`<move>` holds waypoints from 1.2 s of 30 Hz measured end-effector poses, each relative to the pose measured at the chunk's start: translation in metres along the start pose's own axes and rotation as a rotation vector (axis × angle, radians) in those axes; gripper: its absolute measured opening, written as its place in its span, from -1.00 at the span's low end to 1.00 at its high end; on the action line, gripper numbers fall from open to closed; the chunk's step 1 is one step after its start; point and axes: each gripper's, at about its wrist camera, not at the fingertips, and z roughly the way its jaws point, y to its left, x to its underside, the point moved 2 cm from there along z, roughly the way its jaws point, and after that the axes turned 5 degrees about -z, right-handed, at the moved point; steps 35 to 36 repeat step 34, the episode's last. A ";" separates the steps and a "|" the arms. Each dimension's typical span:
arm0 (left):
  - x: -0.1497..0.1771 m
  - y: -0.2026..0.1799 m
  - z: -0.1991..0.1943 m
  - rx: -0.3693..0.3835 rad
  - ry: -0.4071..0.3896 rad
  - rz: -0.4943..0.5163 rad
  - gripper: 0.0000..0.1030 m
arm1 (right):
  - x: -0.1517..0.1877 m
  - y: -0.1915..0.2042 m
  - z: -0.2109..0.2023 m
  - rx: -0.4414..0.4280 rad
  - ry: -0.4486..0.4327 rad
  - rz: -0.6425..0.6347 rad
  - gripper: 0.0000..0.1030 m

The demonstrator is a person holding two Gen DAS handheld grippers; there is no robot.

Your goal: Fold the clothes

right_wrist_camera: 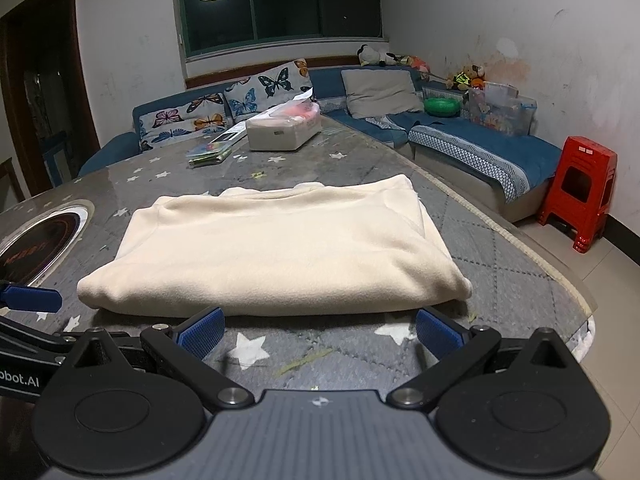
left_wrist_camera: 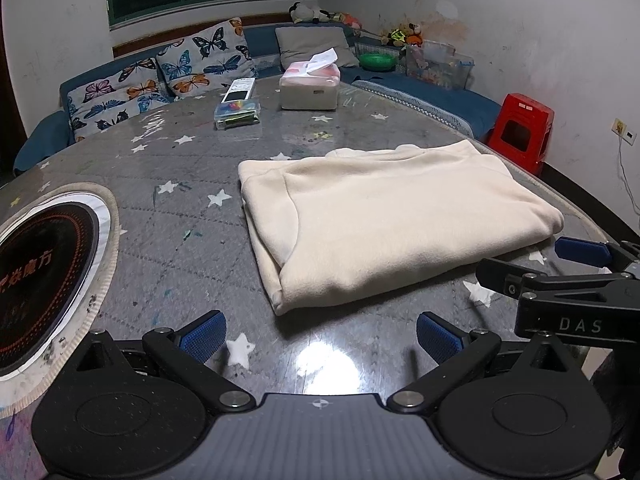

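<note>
One big table (right_wrist_camera: 500,256) with a gray star cloth fills the room's middle, its right edge near one red stool (right_wrist_camera: 578,192). One folded cream garment (right_wrist_camera: 276,248) lies flat on it, with bare cloth all around. Two grippers, left gripper (left_wrist_camera: 320,338) and right gripper (right_wrist_camera: 318,332), hang spread wide, holding nothing

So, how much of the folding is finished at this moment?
Done: the cream fleece garment lies folded in a compact rectangle on the star-patterned table. In hand: nothing; the left hand-held gripper and right hand-held gripper are both open, off the cloth. Left: apparently nothing; no other clothes visible.
</note>
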 end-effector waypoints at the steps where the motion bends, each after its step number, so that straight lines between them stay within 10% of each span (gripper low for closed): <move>1: -0.001 0.000 0.001 0.000 0.001 0.000 1.00 | -0.001 0.000 0.000 -0.001 0.000 0.000 1.00; 36: -0.008 0.001 0.008 0.006 0.014 -0.008 1.00 | -0.006 0.000 0.007 -0.009 0.007 -0.003 1.00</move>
